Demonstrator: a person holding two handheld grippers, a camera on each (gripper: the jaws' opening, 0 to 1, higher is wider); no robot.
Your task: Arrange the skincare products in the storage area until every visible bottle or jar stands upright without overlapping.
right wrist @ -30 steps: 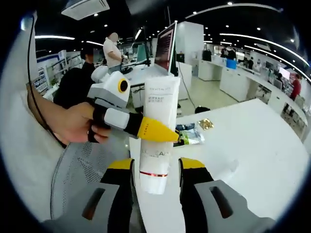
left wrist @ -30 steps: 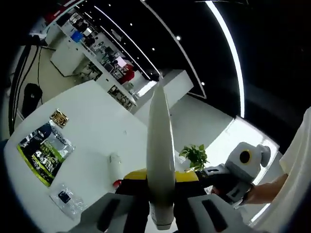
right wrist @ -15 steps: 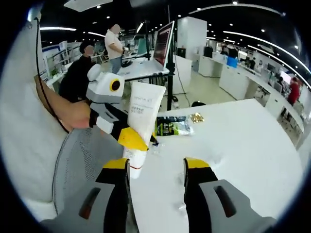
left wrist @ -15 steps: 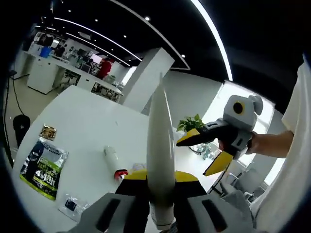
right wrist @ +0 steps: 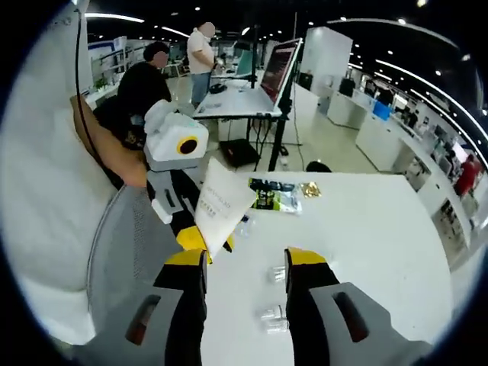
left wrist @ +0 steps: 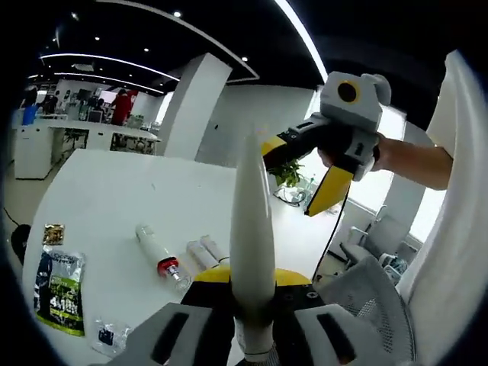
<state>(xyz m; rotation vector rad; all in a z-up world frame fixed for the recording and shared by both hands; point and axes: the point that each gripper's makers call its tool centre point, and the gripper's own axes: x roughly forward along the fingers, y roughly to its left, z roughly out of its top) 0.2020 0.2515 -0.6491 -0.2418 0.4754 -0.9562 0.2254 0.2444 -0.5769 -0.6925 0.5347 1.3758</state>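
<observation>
1 tube: white tube [left wrist: 252,252] clamped in left gripper [left wrist: 252,301], long axis up the frame centre
Right gripper [right wrist: 244,263]: jaws apart, empty
Table [left wrist: 114,198]: bottles [left wrist: 158,252] lying lower left

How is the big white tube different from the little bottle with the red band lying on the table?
The white tube is held up off the table, clamped in the left gripper; the bottle with the red band lies on its side on the table, touched by nothing. The tube is opaque white and tapers to a thin flat edge; the bottle looks clear and round. The tube looks bigger, though it is nearer the camera. Neither stands upright on the table.
</observation>
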